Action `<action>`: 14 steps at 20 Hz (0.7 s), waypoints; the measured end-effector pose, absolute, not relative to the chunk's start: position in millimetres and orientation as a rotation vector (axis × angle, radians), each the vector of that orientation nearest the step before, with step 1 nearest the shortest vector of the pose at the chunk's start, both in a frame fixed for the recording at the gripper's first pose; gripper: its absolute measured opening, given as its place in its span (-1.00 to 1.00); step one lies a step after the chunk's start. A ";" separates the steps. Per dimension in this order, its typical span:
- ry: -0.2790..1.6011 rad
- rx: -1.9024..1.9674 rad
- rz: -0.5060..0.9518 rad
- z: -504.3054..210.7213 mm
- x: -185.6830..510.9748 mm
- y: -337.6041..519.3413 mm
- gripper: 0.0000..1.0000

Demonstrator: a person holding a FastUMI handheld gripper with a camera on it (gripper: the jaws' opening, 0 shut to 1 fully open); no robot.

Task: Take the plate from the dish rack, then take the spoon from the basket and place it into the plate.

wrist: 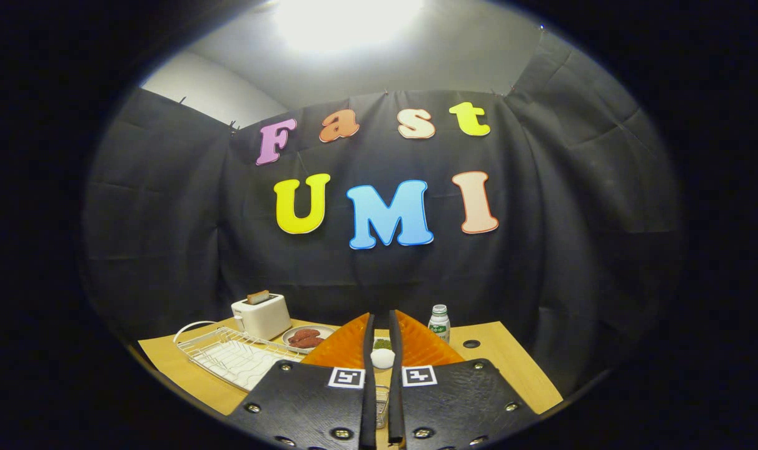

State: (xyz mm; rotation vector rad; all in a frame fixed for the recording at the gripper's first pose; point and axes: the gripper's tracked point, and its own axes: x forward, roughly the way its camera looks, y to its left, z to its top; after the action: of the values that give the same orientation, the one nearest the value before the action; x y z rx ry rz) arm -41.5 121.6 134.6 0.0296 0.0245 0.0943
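My gripper (382, 350) is held up over the wooden table (510, 369), its fingers (348, 350) almost together. A small white rounded piece, which looks like the end of the spoon (382, 358), is pinched in the narrow gap between them. Lower in the same gap shows a bit of the metal mesh basket (382, 403). The white wire dish rack (232, 356) stands to the left of the fingers, and I see no plate upright in it. The fingers hide the table just ahead.
A white toaster (261, 315) with a slice in it stands behind the rack. Next to it is a plate of reddish sausages (305, 338). A small bottle (439, 322) stands beyond the right finger, a green-filled dish (382, 344) beyond the gap, a dark hole (471, 344) right.
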 end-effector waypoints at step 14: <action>0.083 0.007 0.074 152.7 -84.1 136.5 -0.85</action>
State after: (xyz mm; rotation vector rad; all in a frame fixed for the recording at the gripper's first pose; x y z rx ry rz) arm -84.1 136.5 152.7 0.0069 0.0832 0.0742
